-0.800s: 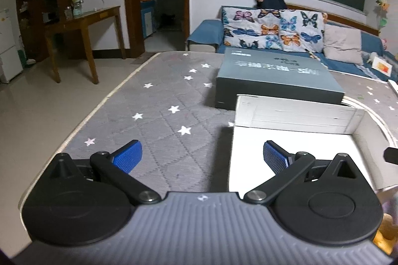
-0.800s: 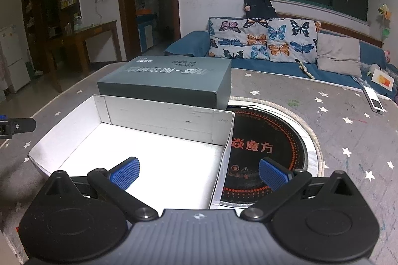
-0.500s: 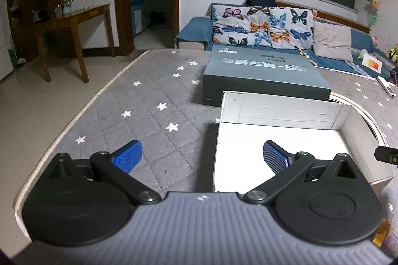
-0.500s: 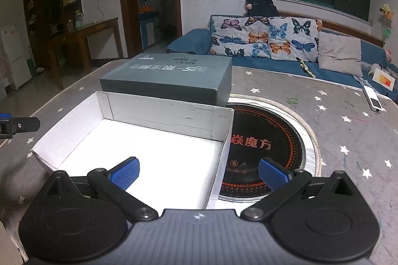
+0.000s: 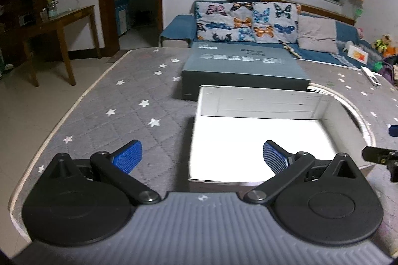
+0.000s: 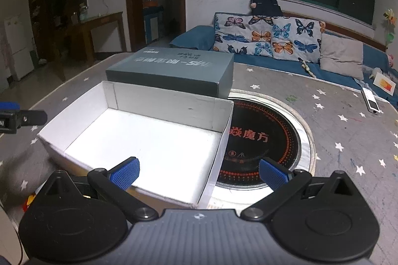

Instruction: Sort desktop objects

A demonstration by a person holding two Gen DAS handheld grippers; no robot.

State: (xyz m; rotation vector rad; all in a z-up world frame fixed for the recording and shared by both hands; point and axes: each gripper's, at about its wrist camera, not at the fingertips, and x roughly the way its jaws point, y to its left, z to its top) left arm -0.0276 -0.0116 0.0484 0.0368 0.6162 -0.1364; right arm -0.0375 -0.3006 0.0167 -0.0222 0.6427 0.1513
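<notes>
An open white box (image 5: 258, 101) stands empty on the grey star-patterned table cover (image 5: 129, 96); it also shows in the right wrist view (image 6: 164, 106). My left gripper (image 5: 200, 156) is open and empty over the box's near left corner. My right gripper (image 6: 197, 171) is open and empty over the box's near right corner. The tip of the right gripper shows at the right edge of the left wrist view (image 5: 380, 158). The left gripper's tip shows at the left edge of the right wrist view (image 6: 22, 118).
A dark teal lidded box (image 5: 243, 66) lies just behind the white box. A round black hotplate (image 6: 266, 140) is set in the table at the right. A white remote (image 6: 370, 101) lies far right. A sofa (image 6: 273, 41) runs behind the table. Small coloured items (image 6: 28, 200) peek under the right gripper.
Both grippers have drawn back a little and risen, so the white box sits further ahead in each view. Both stay open.
</notes>
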